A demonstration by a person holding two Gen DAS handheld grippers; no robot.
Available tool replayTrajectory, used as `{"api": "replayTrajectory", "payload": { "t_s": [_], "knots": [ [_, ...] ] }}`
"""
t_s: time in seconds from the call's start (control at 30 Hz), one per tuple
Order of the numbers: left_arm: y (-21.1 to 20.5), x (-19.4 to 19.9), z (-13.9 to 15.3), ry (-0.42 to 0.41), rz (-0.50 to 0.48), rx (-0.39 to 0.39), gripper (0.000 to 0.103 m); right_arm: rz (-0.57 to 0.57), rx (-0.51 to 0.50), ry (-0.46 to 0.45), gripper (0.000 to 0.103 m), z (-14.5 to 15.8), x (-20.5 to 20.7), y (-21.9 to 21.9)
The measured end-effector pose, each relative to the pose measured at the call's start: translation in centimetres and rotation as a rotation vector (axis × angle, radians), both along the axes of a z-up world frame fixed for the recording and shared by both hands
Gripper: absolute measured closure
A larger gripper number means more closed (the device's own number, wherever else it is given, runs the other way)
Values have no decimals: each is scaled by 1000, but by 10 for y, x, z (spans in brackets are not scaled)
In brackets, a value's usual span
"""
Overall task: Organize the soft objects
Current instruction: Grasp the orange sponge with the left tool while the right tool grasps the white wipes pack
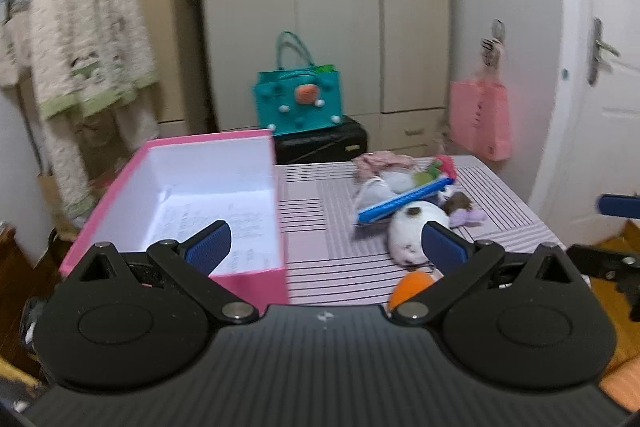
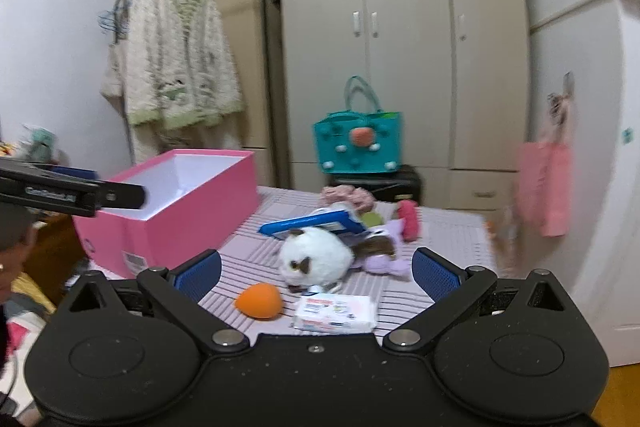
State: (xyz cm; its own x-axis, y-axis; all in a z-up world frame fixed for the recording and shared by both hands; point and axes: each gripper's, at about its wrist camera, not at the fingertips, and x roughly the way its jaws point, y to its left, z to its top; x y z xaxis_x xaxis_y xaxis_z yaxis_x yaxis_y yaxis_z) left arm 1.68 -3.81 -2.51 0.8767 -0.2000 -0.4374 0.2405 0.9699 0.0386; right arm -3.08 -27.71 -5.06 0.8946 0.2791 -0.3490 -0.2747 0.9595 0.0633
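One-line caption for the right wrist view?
Open right gripper hovers over a striped table before an orange egg-shaped sponge, white plush toy and empty pink cardboard box.

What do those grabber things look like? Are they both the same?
Yes, they match. The left gripper and the right gripper each have a black ribbed body with two round black discs, silver screws, and black arms that end in blue finger pads with a bumpy texture. No cables or sleeves show.
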Motion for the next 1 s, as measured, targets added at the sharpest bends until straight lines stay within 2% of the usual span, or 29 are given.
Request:
{"api": "replayTrajectory", "payload": {
  "t_s": [0.1,0.2,0.3,0.37,0.43,0.5,0.63,0.73,0.83,1.0],
  "knots": [
    [-16,10,-8,19,-64,-4,1,15,2,29,0,-15,16,-4],
    [-28,22,-19,74,-144,-38,3,23,-36,64,0,-33,29,-3],
    [-40,30,-31,103,-182,-24,3,32,-92,90,0,-51,39,1],
    [-48,34,-39,108,-207,-5,8,44,-93,108,0,-61,45,2],
    [-55,36,-46,118,-226,6,25,57,-60,149,1,-72,53,-2],
    [-61,37,-52,128,-244,25,29,57,-38,181,1,-83,62,-5],
    [-67,44,-61,143,-249,67,36,45,-6,210,4,-97,75,-8],
    [-66,56,-70,192,-244,71,42,49,11,223,5,-104,83,-7],
    [-65,67,-82,238,-233,78,49,44,-26,211,5,-108,87,1],
    [-62,78,-94,276,-220,69,52,31,-59,210,6,-111,94,11]
  ]
}}
